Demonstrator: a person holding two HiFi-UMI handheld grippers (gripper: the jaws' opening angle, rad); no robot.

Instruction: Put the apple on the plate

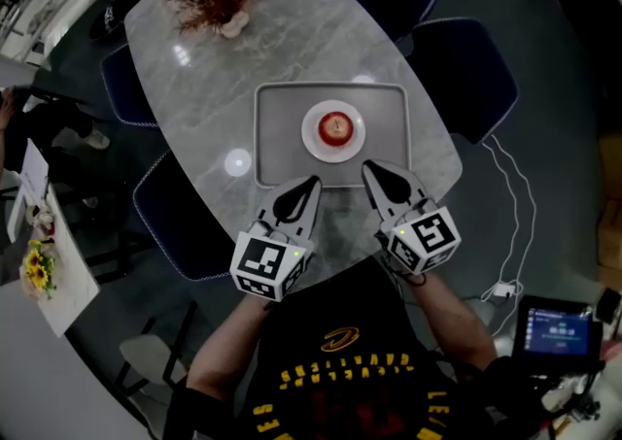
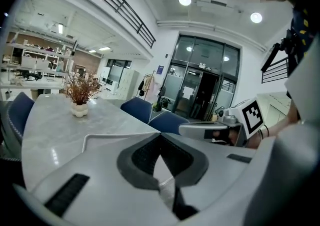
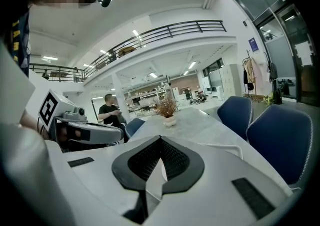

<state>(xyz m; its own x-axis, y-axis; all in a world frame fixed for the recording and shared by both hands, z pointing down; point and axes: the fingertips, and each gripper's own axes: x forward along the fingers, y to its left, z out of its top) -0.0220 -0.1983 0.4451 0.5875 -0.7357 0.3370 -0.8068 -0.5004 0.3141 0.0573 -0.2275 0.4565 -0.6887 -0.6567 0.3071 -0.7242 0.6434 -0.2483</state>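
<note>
L tool [image 1: 311,182], R tool [image 1: 369,168], jaws closed, empty

My pale marble table [image 1: 194,69] sits among dark blue chairs [image 1: 465,74] (dried-branch vase [image 1: 231,26] at its far end). Beyond I see glass doors [image 2: 200,83], a railed mezzanine [image 3: 165,30], ceiling spotlights [image 2: 185,0].

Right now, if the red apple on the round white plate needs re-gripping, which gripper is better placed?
Right, marginally. The right gripper reaches further over the grey rectangular tray toward the apple than the left gripper. Both are shut and empty, so either must open first.
</note>
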